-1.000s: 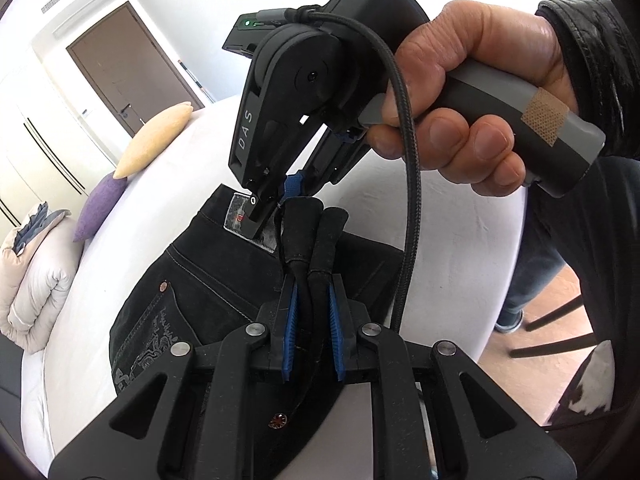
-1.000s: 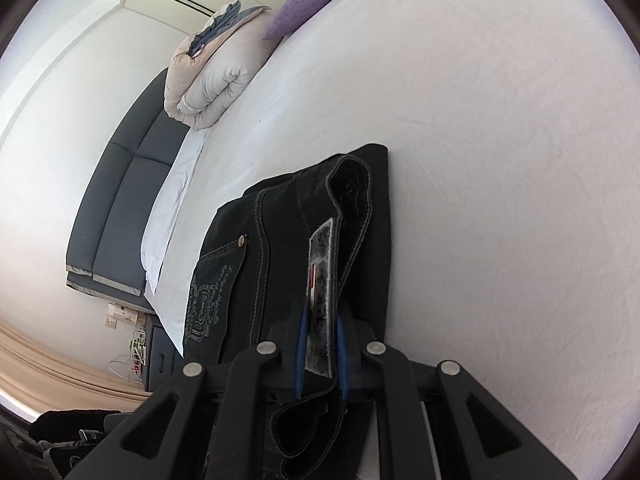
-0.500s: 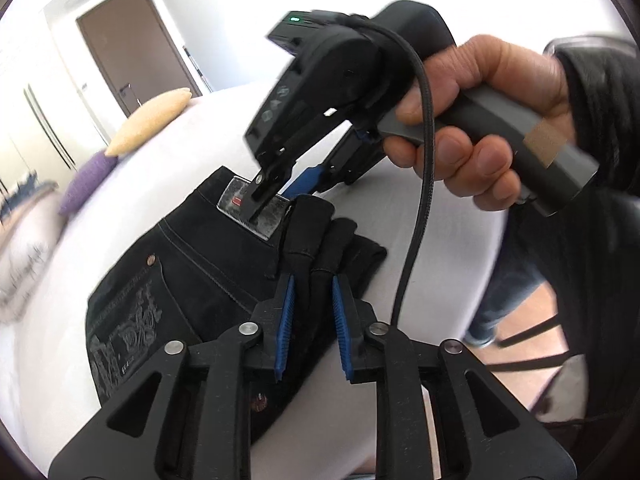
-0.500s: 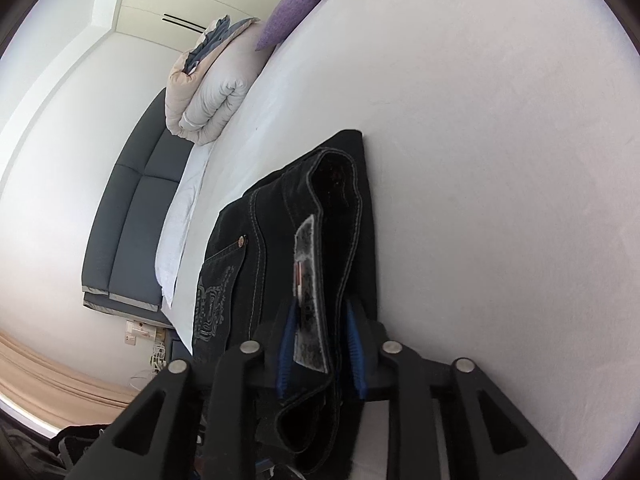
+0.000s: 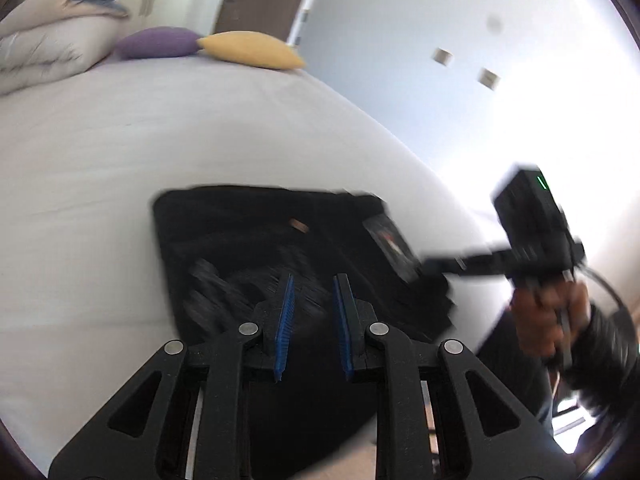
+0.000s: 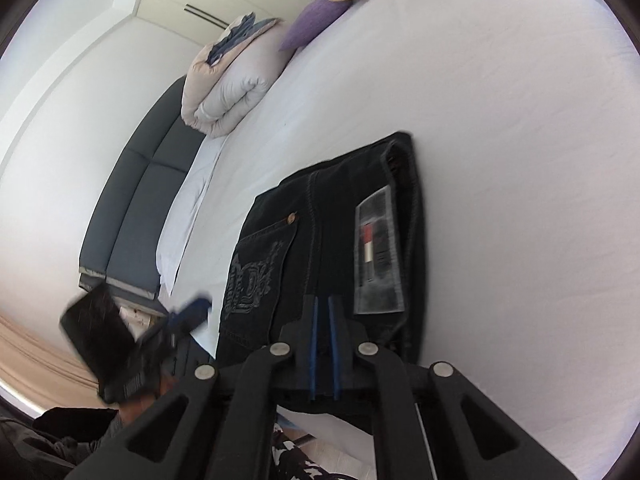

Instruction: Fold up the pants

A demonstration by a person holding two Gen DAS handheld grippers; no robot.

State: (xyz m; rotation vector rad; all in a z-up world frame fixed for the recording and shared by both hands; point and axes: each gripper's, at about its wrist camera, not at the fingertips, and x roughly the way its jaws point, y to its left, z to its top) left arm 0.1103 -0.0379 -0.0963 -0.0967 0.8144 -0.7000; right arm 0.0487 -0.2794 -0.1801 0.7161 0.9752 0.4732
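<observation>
Black jeans (image 5: pixel 240 232) lie folded on the white bed (image 5: pixel 120 140), back pocket and label patch (image 6: pixel 376 256) facing up. My left gripper (image 5: pixel 314 284) hovers over their near edge, blue pads apart, nothing between them. In the right wrist view the left gripper (image 6: pixel 196 306) is a blur beside the jeans' (image 6: pixel 320 208) left edge. My right gripper (image 6: pixel 322 304) hangs above the waistband end; its jaws are closing, almost together, and empty. In the left wrist view the right gripper (image 5: pixel 426 268) points at the label patch (image 5: pixel 390 246), with a hand (image 5: pixel 552 312) on its handle.
A yellow cushion (image 5: pixel 252 50), a purple cushion (image 5: pixel 158 42) and a folded duvet (image 6: pixel 228 92) lie at the far end of the bed. A dark grey sofa (image 6: pixel 132 200) stands along the wall. The bed's near edge drops to the floor (image 6: pixel 296 452).
The left gripper let go of the folded leg cloth, rolled and swung off to the left. The right gripper released the waistband patch, drew back slightly and brought its jaws together.
</observation>
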